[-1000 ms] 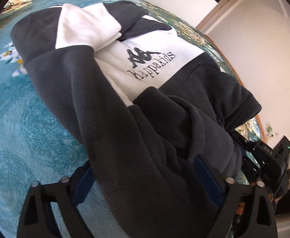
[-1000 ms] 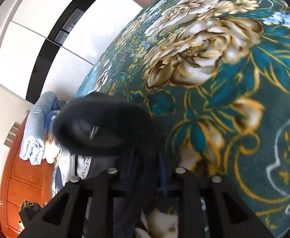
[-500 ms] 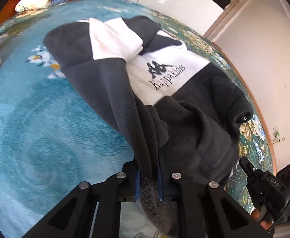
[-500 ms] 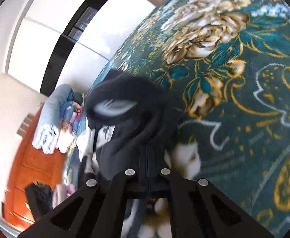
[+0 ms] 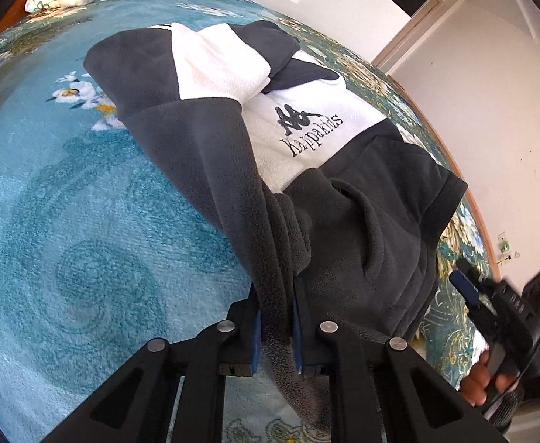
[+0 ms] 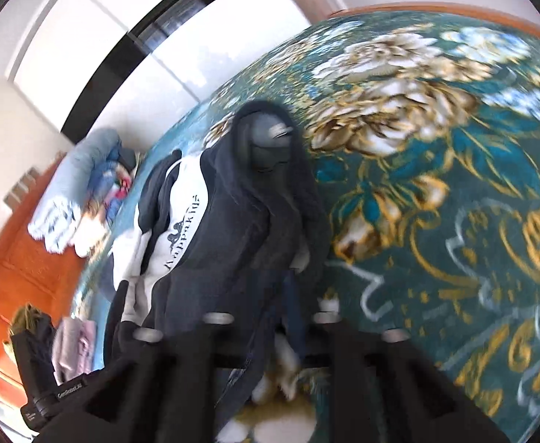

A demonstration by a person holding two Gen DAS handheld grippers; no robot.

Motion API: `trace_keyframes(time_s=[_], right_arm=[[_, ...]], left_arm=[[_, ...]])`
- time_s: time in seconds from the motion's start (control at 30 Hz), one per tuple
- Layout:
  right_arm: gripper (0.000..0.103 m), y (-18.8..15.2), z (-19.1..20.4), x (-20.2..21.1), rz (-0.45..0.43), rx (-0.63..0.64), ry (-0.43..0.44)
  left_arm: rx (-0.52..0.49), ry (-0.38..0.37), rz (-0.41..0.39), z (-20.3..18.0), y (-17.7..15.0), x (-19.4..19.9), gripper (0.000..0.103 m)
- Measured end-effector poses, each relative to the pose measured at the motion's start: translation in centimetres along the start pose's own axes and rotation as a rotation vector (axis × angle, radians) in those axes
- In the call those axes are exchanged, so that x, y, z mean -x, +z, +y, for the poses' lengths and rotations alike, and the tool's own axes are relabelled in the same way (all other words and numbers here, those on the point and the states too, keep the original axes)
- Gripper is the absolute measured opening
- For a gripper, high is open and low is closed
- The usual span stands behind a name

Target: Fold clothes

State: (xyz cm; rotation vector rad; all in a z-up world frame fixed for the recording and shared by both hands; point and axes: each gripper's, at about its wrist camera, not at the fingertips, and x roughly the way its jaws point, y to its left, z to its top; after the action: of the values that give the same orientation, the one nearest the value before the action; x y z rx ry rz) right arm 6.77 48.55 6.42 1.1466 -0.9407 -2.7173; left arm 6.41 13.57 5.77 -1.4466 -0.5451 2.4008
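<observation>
Left hand-held gripper (image 5: 275, 326): fingers clamped together on a fold of dark grey fleece at the near edge of the sweatshirt (image 5: 343, 221). Right hand-held gripper (image 6: 275, 317): blurred; dark fabric runs between its fingers, but I cannot tell whether they are closed on it. In the left wrist view it shows beside the sweatshirt's right edge (image 5: 491, 302). Sweatshirt: grey and white, logo panel facing up, lying bunched on the floral blanket (image 5: 85, 221), one sleeve folded across the chest, cuff end (image 6: 270, 140) raised in the right wrist view. Stack of folded bedding (image 6: 70, 203) sits beyond the sweatshirt, against an orange wooden cabinet (image 6: 11, 258).
</observation>
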Motion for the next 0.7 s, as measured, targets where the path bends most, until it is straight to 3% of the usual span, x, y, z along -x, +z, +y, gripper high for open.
trace_keyframes(time_s=[0.07,0.3,0.47,0.67,0.7], right_arm=[[0.076,1.1,-0.4,-0.8,0.003,0.024,-0.001],[0.076,6.1,-3.4,-4.4,-0.044,-0.044,-0.093],[0.076,9.1,-6.6,-7.1,-0.041,-0.129,-0.076],[0.075,10.7,-6.7,-9.2,-0.044,-0.184,-0.011],[0.064,10.6,-6.5,-9.2,-0.042,-0.188,-0.015]], left_arm=[[-0.005,-0.009,0.011,0.3,-0.1,-0.3,0.014],[-0.037,-0.037,0.029,0.9,0.0,-0.9,0.014],[-0.069,-0.053,0.036,1.1,-0.1,-1.1,0.014],[-0.103,-0.057,0.041,0.9,0.1,-1.0,0.014],[-0.106,-0.062,0.040,0.9,0.2,-0.8,0.014]])
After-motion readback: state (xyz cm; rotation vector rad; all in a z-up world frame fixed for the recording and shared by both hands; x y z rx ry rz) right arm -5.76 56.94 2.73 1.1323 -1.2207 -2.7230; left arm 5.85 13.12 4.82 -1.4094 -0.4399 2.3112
